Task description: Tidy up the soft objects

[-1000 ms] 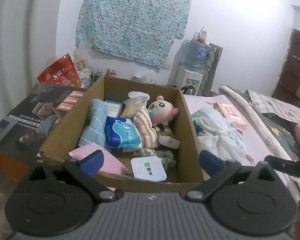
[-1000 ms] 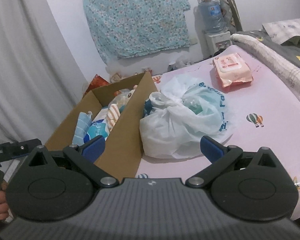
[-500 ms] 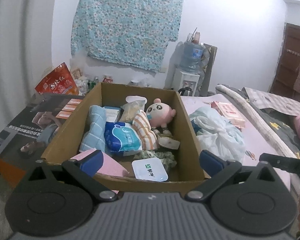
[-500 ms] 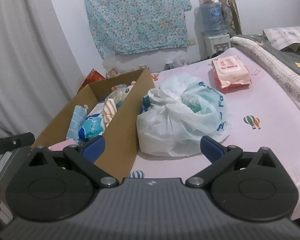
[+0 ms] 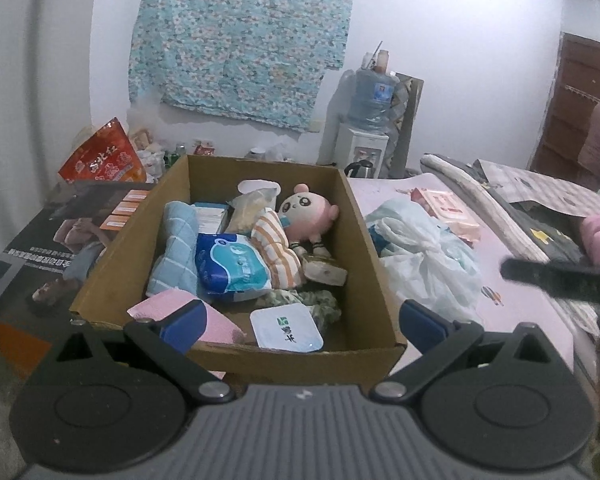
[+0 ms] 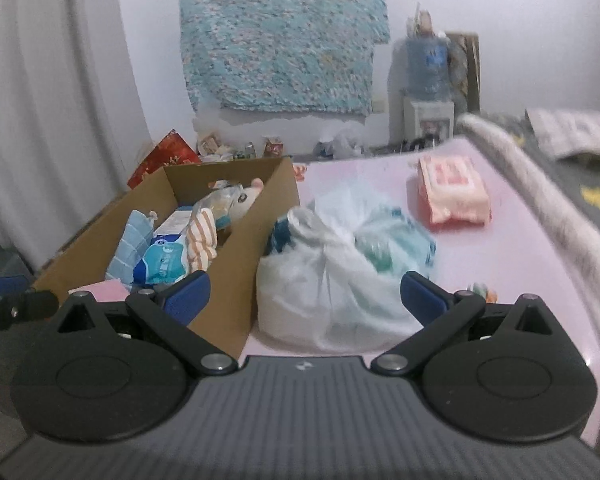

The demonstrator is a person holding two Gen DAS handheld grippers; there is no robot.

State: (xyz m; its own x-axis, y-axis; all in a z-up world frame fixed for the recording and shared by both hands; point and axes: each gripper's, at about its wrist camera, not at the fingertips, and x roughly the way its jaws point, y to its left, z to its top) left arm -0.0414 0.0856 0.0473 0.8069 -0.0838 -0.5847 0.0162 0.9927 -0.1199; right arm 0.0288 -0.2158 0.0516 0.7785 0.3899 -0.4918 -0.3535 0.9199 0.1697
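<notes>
Cardboard brown open box [image 5: 374, 280] full of soft things sits just ahead of the left gripper [image 5: 300, 322], jaws spread wide and empty. Beside it on the pink bed [image 6: 512, 252], a knotted white plastic bag [image 6: 332, 280] lies between the right gripper's [image 6: 302, 296] equally open, empty jaws.

Wet-wipes pack [image 6: 452, 190] label blurred

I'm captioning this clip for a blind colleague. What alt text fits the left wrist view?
An open cardboard box on a pink bed sheet holds soft items: a pink plush doll, a blue towel, a striped cloth and a blue tissue pack. The left gripper is open in front of it, empty. A tied white plastic bag lies right of the box.
</notes>
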